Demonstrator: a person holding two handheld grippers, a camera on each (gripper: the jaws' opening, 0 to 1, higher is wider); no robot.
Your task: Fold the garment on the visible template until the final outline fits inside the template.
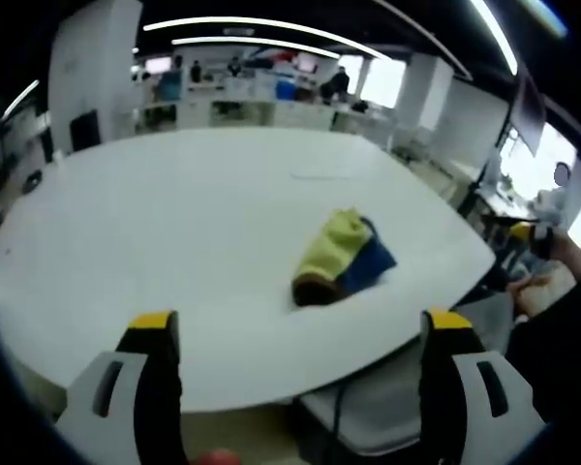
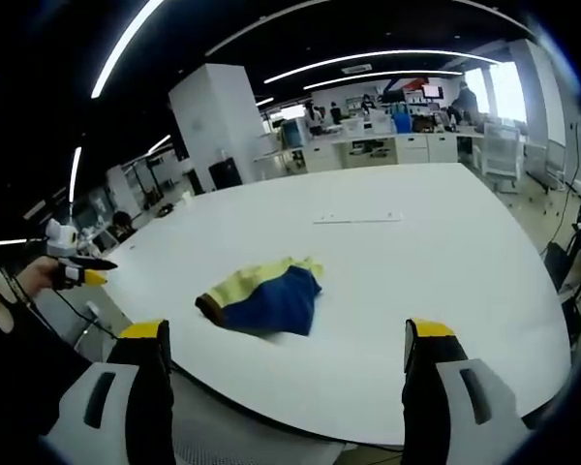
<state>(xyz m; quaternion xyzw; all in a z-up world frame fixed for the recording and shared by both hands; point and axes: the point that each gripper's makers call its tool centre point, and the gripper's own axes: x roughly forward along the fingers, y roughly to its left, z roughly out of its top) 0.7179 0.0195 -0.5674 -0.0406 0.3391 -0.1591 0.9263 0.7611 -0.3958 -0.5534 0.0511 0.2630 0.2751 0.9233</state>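
Across the left gripper view spreads a broad white counter (image 1: 174, 242) with a rounded edge, bare but for the garment (image 1: 344, 257), a yellow, blue and brown bundle lying right of centre near the near edge. A faint rectangular outline (image 1: 321, 175) shows on the surface beyond it. The left gripper (image 1: 300, 334) hangs off the counter's edge with its yellow-tipped fingers (image 1: 153, 334) wide apart and holding nothing. A grey chair (image 1: 387, 407) stands below the edge. Behind are white pillars, desks and long ceiling lights of an open office.

From the right gripper view, the same counter (image 2: 445, 252) runs away toward desks (image 2: 407, 145), a white pillar (image 2: 213, 121) and windows. The garment (image 2: 264, 295) lies left of centre, the faint outline (image 2: 358, 218) well beyond it. The right gripper (image 2: 286, 339) is spread open and empty, short of the counter's edge.
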